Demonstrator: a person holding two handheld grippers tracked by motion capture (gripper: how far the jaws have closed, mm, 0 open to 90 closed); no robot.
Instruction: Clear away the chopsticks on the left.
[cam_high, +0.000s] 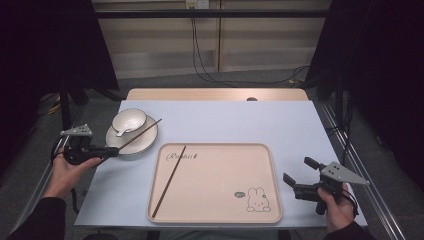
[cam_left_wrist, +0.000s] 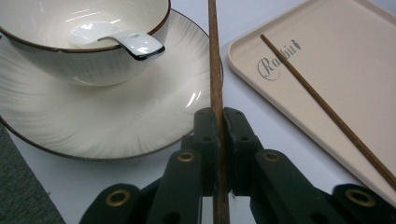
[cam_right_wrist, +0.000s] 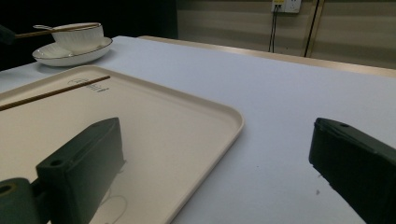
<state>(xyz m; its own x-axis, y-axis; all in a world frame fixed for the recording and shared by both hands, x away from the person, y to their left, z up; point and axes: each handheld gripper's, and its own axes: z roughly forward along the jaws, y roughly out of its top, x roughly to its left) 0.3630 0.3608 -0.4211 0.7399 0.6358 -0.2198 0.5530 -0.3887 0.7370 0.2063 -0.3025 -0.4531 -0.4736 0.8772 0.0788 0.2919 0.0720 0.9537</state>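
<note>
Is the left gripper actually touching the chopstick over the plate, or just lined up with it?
Touching. In the left gripper view, the left gripper has both jaws pressed flat against the chopstick, with no gap on either side; the stick runs on past them over the plate.

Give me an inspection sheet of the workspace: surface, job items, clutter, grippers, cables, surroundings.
Surface: pale blue table, bare apart from the items.
Job's things: tray holds one chopstick; second chopstick lies across the plate; bowl on the plate holds a spoon.
Clutter: nothing seen.
Grippers: left gripper shut on the second chopstick; right gripper open, beside the tray.
Cables: black cables hang down the far wall.
Surroundings: dark curtains on both sides, wall outlet.
</note>
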